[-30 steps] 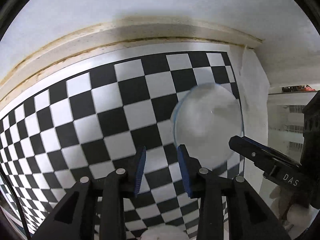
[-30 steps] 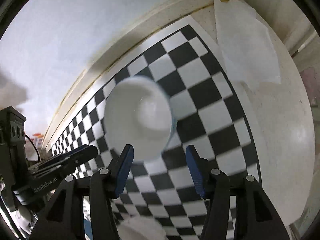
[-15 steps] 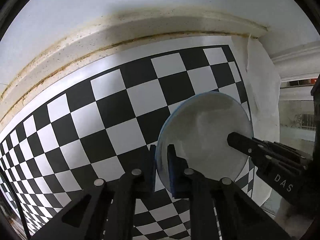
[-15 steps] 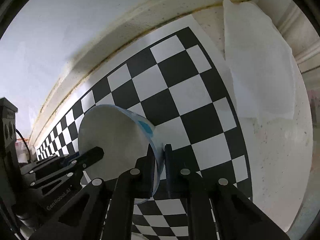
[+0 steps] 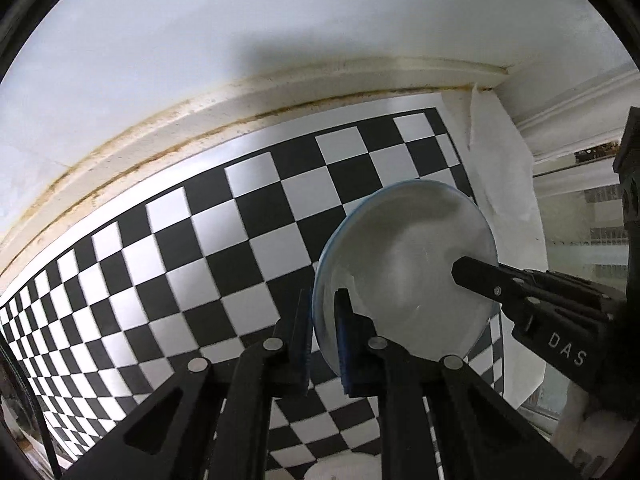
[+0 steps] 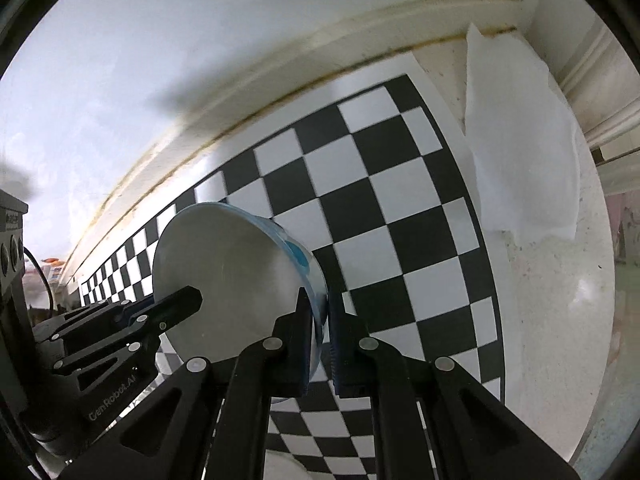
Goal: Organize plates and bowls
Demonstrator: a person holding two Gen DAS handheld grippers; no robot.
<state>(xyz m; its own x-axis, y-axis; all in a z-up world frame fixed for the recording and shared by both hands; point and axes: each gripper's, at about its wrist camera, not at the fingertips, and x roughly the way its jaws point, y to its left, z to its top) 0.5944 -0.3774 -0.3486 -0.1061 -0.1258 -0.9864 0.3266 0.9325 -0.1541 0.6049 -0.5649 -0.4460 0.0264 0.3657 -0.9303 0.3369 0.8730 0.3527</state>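
A white rounded dish [image 5: 344, 470] is cut off at the bottom edge, behind the left gripper [image 5: 325, 334]; its kind is unclear.

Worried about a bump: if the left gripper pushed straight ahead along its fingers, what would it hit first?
Probably the black-and-white checkered mat beneath the left gripper, which clamps the pale blue-rimmed bowl; depth is unclear.

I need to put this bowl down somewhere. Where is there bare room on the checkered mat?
The bowl is held by both claws, left claw and right claw. The checkered mat lies bare from the bowl across to the wall ledge. It is tighter by the white sheet at the mat's right edge.
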